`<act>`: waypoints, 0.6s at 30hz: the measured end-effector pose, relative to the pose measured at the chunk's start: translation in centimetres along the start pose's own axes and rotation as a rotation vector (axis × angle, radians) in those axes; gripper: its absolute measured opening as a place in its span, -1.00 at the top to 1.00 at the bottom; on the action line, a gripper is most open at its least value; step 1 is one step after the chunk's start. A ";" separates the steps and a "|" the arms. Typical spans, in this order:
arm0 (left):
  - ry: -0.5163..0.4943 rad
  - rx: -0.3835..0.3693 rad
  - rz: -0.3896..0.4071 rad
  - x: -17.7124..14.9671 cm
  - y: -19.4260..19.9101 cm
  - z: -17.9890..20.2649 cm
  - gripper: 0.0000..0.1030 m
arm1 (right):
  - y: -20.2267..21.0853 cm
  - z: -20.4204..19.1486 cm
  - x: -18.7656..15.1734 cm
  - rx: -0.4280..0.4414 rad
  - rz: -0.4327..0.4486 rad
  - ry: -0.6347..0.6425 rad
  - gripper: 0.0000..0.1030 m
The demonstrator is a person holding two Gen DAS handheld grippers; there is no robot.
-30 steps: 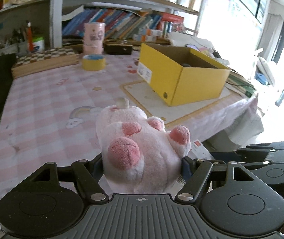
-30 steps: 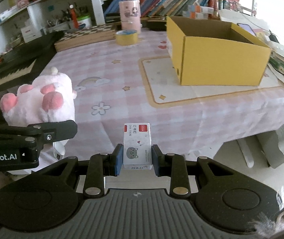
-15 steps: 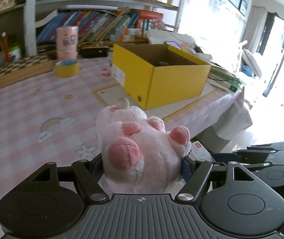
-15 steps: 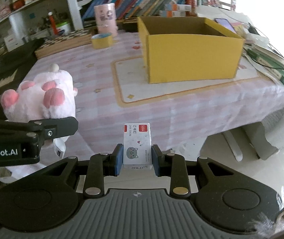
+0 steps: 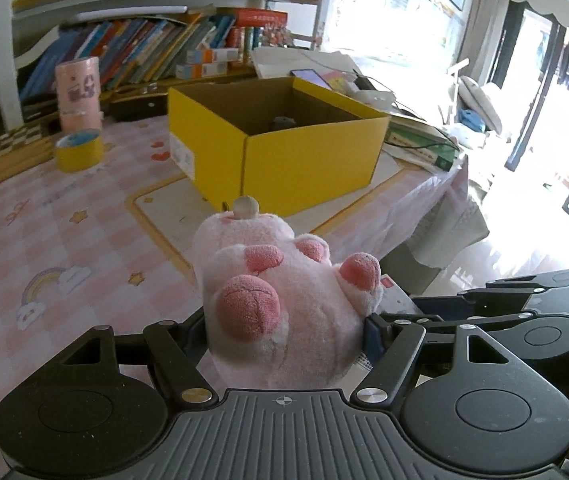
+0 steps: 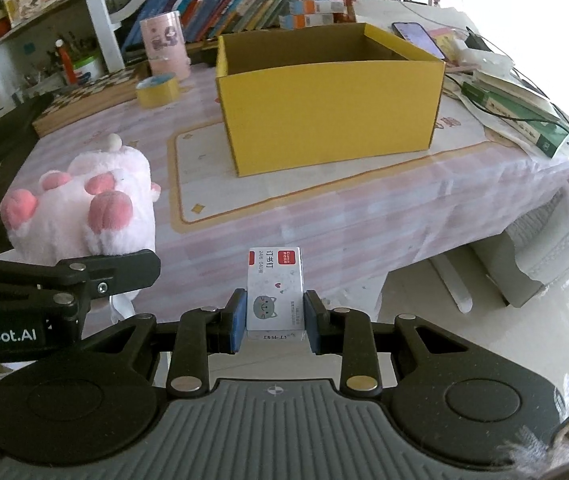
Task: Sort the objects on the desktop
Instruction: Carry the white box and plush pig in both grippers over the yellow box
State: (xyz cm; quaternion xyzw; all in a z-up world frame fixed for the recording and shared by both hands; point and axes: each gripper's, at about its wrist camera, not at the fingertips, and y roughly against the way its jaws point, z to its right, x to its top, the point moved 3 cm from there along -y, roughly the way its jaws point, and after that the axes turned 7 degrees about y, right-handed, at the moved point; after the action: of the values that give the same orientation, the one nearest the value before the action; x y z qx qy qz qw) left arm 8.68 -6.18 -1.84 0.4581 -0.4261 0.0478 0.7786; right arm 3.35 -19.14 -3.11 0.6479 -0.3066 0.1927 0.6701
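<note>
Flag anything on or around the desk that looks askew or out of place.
A phone lies at a slant atop the paper pile behind the yellow box. A green book juts over the table edge. Nothing looks spilled or damaged.

Seen from the right wrist: slanted row of books (image 6: pixel 252 0) on the shelf at twelve o'clock. Wooden chessboard (image 6: pixel 84 100) at ten o'clock, lying flat on a pink checked tablecloth (image 6: pixel 324 208). Pale mat (image 6: pixel 204 184) with an orange border near the centre. Phone (image 6: pixel 418 36) at one o'clock, screen up on papers. Green book (image 6: pixel 524 120) at two o'clock, near the table edge, crossed by a black cable.
</note>
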 end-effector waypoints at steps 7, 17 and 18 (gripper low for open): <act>-0.019 -0.011 0.000 1.4 -1.9 1.3 -0.43 | -0.9 2.4 1.0 -0.009 -0.006 -0.015 0.46; -0.060 -0.005 0.048 4.1 -4.3 3.5 -0.43 | -2.2 6.3 3.3 -0.020 0.012 -0.019 0.46; -0.066 -0.001 0.060 4.5 -4.4 3.8 -0.43 | -2.2 6.7 3.6 -0.020 0.020 -0.018 0.46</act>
State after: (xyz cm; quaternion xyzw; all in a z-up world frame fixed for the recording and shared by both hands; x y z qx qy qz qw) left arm 11.22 -12.99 -0.82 0.4461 -0.4652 0.0556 0.7626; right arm 6.41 -26.48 -2.58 0.6397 -0.3212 0.1904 0.6718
